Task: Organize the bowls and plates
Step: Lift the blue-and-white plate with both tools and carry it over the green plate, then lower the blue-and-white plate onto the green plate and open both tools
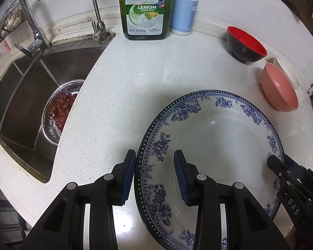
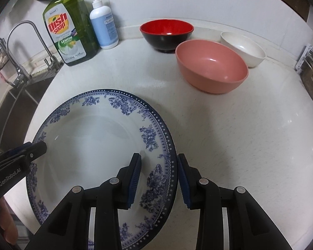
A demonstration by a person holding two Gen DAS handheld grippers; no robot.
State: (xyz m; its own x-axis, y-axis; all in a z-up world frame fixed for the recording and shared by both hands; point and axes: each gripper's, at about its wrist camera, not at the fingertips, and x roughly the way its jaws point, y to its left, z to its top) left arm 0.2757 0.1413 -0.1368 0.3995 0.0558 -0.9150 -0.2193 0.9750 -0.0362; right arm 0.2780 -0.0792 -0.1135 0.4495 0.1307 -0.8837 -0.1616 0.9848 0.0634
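Countertop (image 2: 240,135): one plate (image 2: 89,137), three bowls (image 2: 211,68)

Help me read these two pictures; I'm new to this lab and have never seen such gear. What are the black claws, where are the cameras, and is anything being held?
The claws are two hand-held grippers; a person carries one in each hand. Each has a wide-angle camera looking along its fingers, so one picture comes from the left gripper and the other from the right gripper.

Both straddle opposite edges of a blue-and-white plate on a white counter. Each has one finger inside the rim and one outside, with gaps showing, so the plate is not yet gripped.

Behind stand a red-and-black bowl, a pink bowl, a white bowl, a dish soap bottle and a pump bottle. A sink lies left.
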